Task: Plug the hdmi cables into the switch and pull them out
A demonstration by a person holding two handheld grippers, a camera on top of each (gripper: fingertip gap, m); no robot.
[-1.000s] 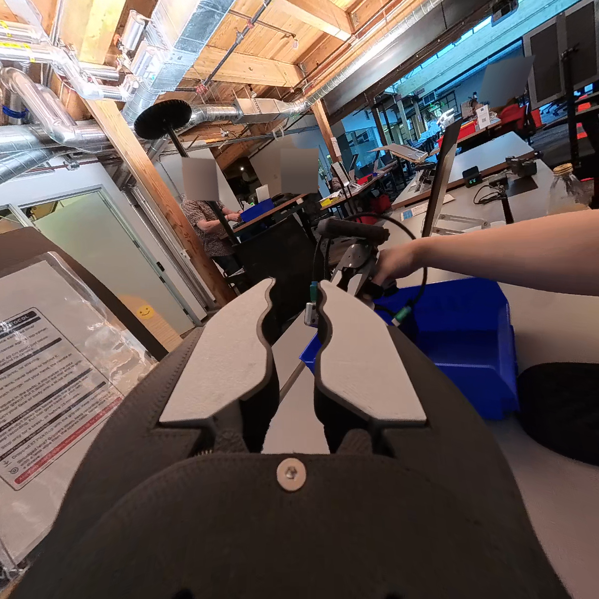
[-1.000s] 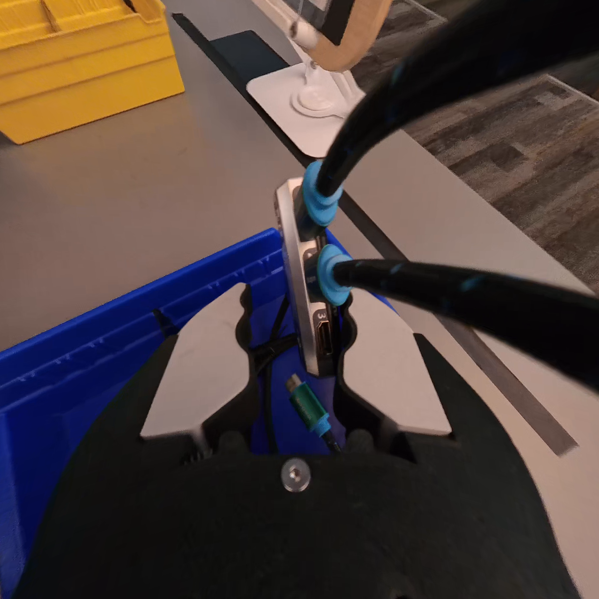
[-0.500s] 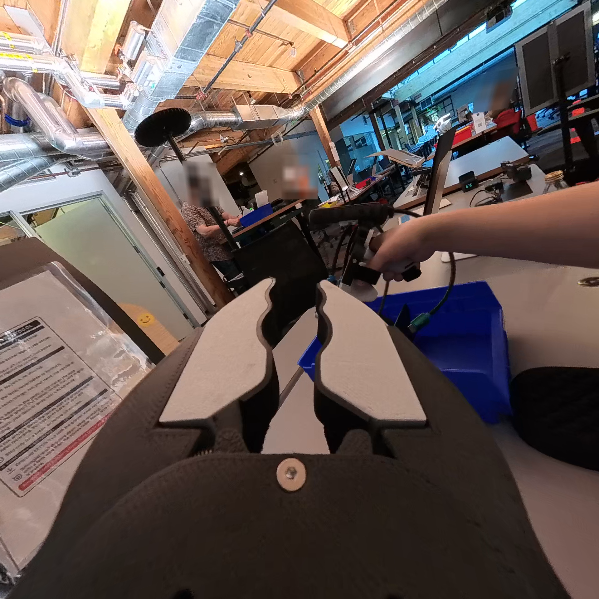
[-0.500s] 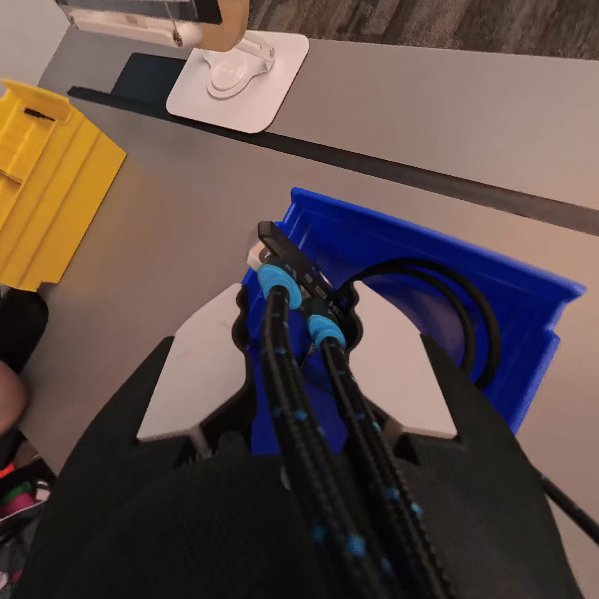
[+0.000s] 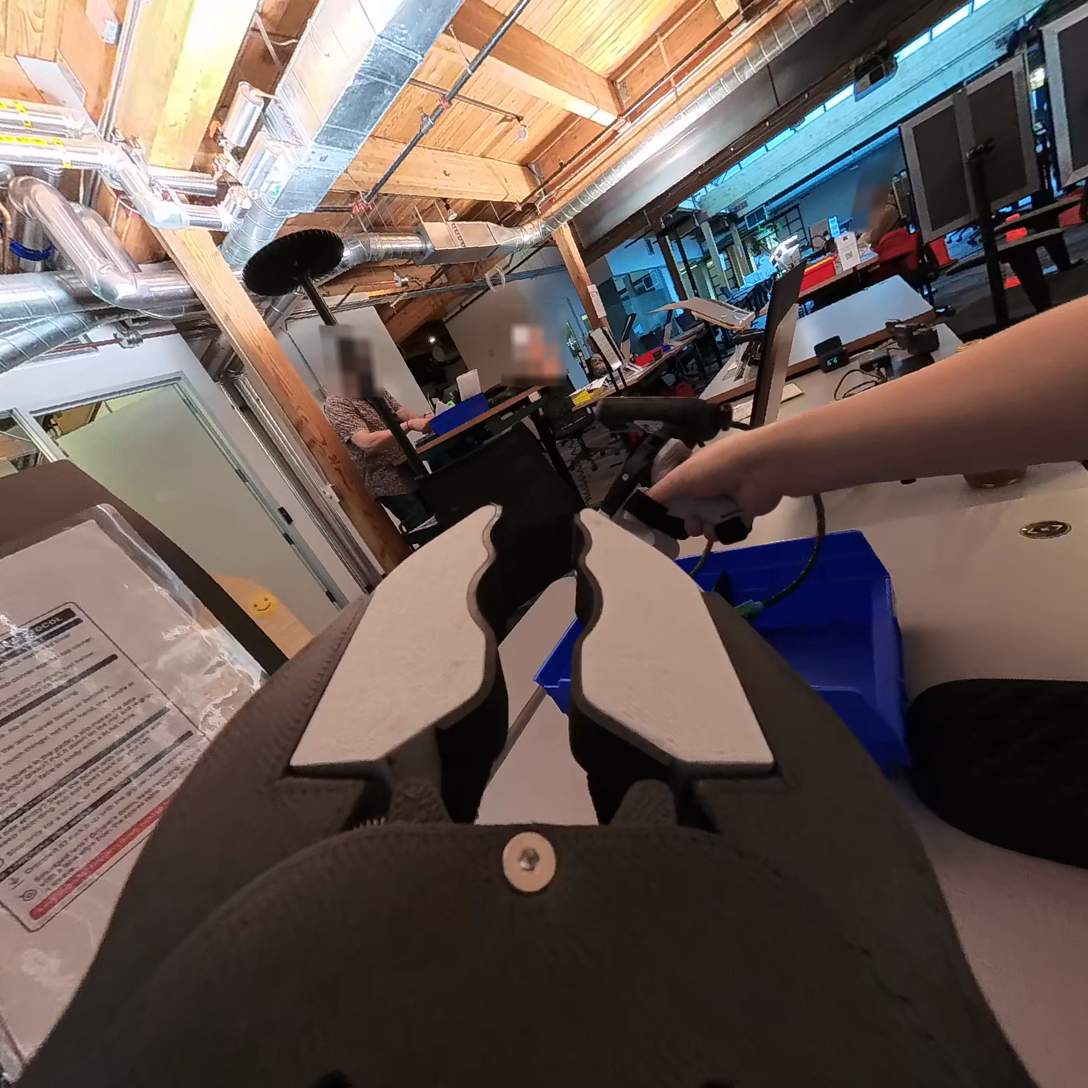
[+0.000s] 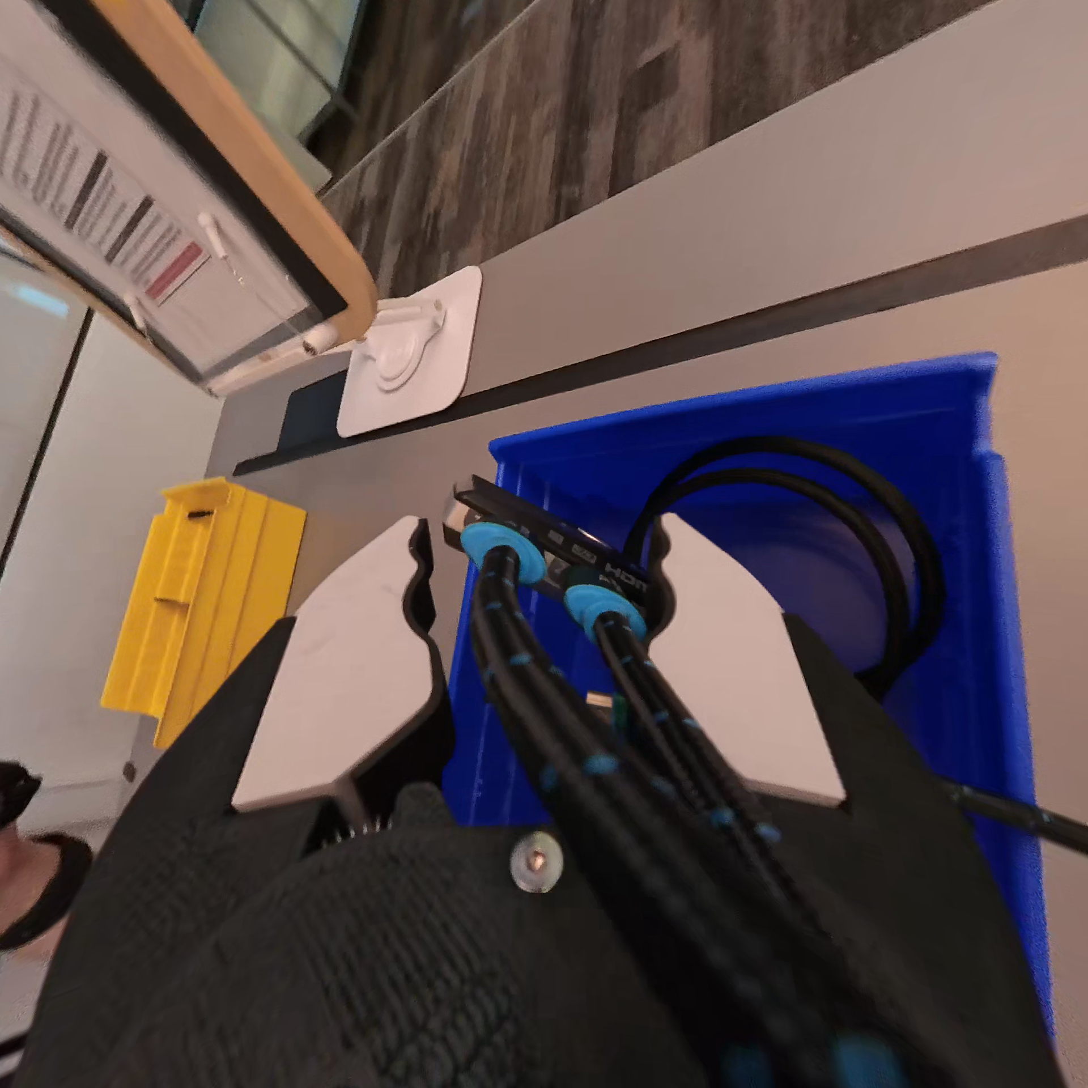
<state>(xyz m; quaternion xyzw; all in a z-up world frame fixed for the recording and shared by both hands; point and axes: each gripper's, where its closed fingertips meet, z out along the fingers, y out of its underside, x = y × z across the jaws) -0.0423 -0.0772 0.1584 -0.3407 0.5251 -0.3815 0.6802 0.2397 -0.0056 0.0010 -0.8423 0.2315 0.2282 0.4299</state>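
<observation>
In the right wrist view my right gripper (image 6: 540,523) is open above the left wall of a blue bin (image 6: 765,412). The dark switch (image 6: 589,553) lies between its fingers, touching the right one and clear of the left one. Two black braided HDMI cables (image 6: 530,647) with light-blue collars are plugged into it and run back over the gripper body. My left gripper (image 5: 536,517) is open and empty, held off to the side. It points towards the bin (image 5: 836,647) and the hand (image 5: 718,488) holding the right gripper.
A coiled black cable (image 6: 883,530) and a green connector (image 6: 618,712) lie in the bin. A yellow bin (image 6: 206,589), a white stand base (image 6: 412,353) with a framed sign (image 6: 147,206), and a black strip cross the grey table. A dark round pad (image 5: 1001,765) sits right of the bin. The grippers' ends are close to 35 centimeters from one another.
The right gripper has swung round over the blue bin and its fingers stand wider apart. The switch went from upright to lying across the gap. The left gripper has barely moved.
</observation>
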